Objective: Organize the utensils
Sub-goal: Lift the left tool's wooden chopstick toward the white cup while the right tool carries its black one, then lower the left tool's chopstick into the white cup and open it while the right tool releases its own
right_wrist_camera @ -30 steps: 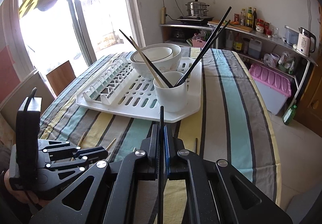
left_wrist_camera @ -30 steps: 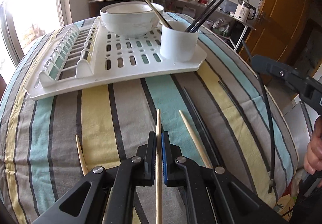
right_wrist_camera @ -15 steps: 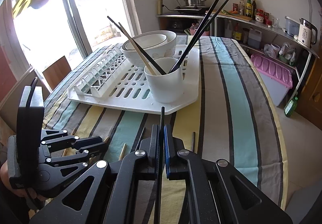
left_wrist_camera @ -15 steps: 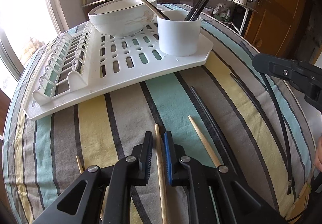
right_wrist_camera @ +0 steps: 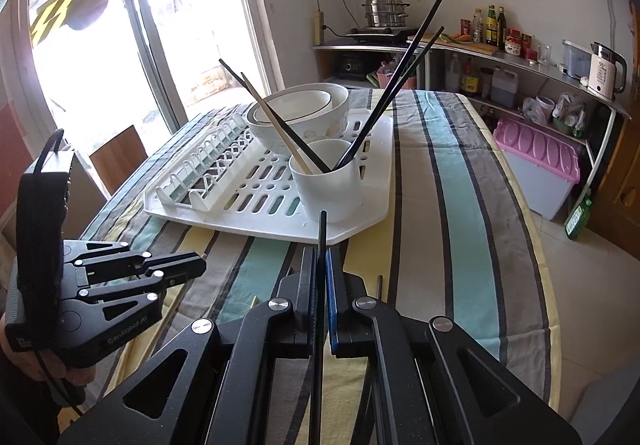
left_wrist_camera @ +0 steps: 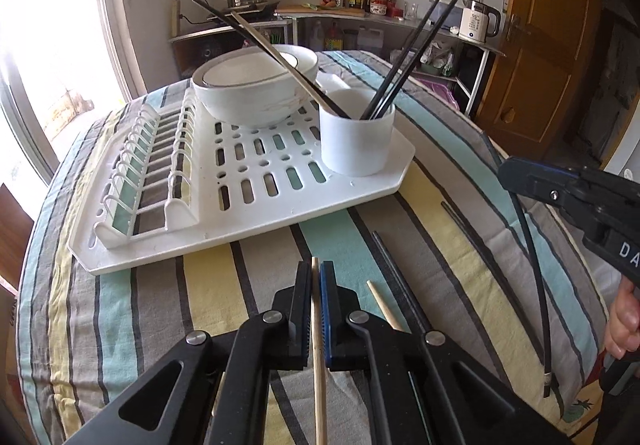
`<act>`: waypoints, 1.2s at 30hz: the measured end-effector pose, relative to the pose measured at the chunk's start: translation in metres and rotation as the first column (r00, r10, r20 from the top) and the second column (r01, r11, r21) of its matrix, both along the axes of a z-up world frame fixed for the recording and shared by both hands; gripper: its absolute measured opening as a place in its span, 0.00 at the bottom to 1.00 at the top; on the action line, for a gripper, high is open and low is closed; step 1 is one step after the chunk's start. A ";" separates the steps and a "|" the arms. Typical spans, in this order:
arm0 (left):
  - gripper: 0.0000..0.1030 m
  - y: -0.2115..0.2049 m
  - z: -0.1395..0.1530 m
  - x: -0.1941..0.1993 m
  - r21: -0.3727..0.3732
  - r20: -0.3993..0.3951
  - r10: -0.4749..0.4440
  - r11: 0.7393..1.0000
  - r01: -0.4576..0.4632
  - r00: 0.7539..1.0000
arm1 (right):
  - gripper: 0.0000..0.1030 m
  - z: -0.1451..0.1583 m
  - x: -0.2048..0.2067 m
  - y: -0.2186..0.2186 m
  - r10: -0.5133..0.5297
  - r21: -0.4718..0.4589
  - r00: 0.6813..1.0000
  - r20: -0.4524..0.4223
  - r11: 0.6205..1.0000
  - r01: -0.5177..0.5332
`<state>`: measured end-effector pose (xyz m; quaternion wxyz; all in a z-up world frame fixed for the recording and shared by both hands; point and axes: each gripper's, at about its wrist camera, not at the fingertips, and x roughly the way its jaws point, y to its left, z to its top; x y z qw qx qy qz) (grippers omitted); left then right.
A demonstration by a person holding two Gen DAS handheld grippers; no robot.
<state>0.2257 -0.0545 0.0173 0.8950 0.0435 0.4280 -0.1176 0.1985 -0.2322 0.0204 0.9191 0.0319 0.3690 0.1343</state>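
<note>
Left gripper (left_wrist_camera: 315, 281) has its jaws clamped on a wooden chopstick (left_wrist_camera: 319, 357), tip poking out just past the pads and pointing to 12 o'clock toward the white dish rack (left_wrist_camera: 248, 221). Right gripper (right_wrist_camera: 320, 269) is closed on a black chopstick (right_wrist_camera: 322, 233), its tip aimed at 12 o'clock toward the white utensil cup (right_wrist_camera: 334, 181). That cup sits on the rack's near right corner, at about 1 o'clock in the left wrist view, and already holds four chopsticks: two black ones leaning to 1 o'clock, one black and one wooden leaning to 11. Stacked white bowls (left_wrist_camera: 256, 93) sit just behind it on the rack. More loose sticks lie on the striped tablecloth (left_wrist_camera: 208, 305): a second wooden chopstick (left_wrist_camera: 385, 307) at 3 o'clock just beside the left gripper, and black chopsticks (left_wrist_camera: 400, 277) beyond it. The chopsticks are judged light, thin and rigid, the black ones likely smoother and slippery, so they can pivot or slide between the pads; a hold nearer mid-length than the tip should limit swing. The cup looks light enough to tip if a stick pushes its rim sideways, so entry from above is safer.
</note>
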 end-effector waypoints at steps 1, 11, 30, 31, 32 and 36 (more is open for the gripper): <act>0.04 0.003 0.009 -0.003 -0.017 0.022 0.004 1.000 -0.004 1.000 | 0.04 0.005 -0.002 -0.001 -0.001 0.006 1.000 0.012 1.000 0.001; 0.04 0.024 0.087 -0.031 -0.133 0.229 0.032 0.991 -0.001 0.973 | 0.04 0.049 -0.020 -0.008 -0.024 0.048 0.990 0.142 0.999 0.017; 0.03 0.023 0.113 -0.030 -0.174 0.274 0.013 0.984 0.036 0.962 | 0.04 0.082 -0.032 -0.008 -0.044 0.052 0.968 0.249 0.998 0.032; 0.03 0.022 0.117 -0.027 -0.174 0.279 0.011 0.984 0.039 0.960 | 0.04 0.084 -0.031 -0.008 -0.044 0.050 0.966 0.255 0.998 0.032; 0.03 0.021 0.120 -0.024 -0.174 0.285 0.008 0.984 0.043 0.959 | 0.04 0.087 -0.030 -0.008 -0.043 0.049 0.964 0.261 0.998 0.032; 0.03 0.016 0.136 -0.008 -0.187 0.298 0.000 0.981 0.058 0.955 | 0.04 0.100 -0.021 -0.009 -0.046 0.050 0.956 0.289 0.998 0.033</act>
